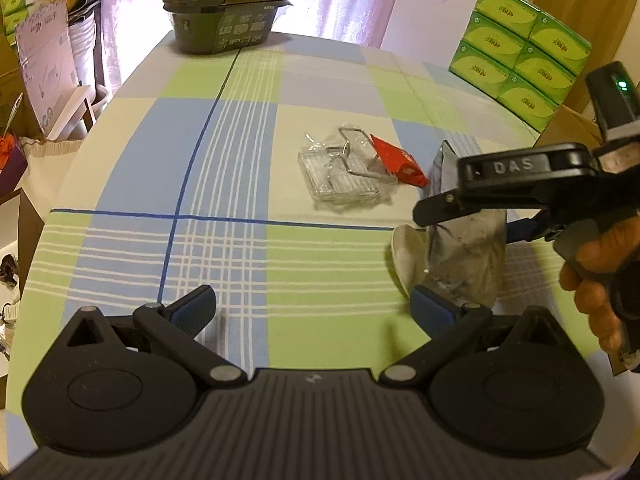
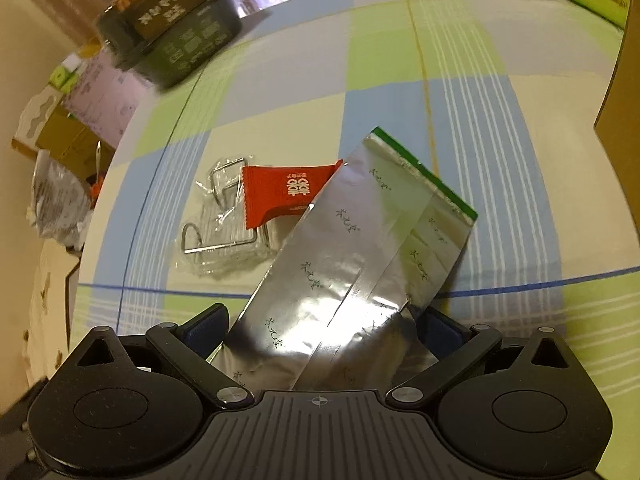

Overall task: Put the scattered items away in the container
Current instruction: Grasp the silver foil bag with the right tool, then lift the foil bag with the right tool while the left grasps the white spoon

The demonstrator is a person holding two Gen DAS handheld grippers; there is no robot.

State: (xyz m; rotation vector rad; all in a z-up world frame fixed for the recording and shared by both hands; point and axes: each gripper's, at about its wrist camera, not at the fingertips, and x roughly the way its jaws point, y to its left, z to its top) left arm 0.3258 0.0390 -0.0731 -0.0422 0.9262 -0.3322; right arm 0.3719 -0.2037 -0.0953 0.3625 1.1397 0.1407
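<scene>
My right gripper (image 2: 320, 324) pinches the silver foil pouch (image 2: 352, 248) between its fingers, tilted above the bench (image 1: 132, 184). Just beside it lie a red packet (image 2: 284, 192) and a clear plastic pack (image 1: 344, 176). My left gripper (image 1: 316, 312) hovers with fingers spread wide, empty. The dark container (image 1: 224, 20) sits at the checked cloth's far edge, green boxes (image 1: 520, 52) stacked right.

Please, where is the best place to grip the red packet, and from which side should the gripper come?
Probably grip the red packet at its free serrated left edge, coming from the left. Its right corner is hidden under the silver pouch, and it lies over the clear-wrapped wire item.
</scene>
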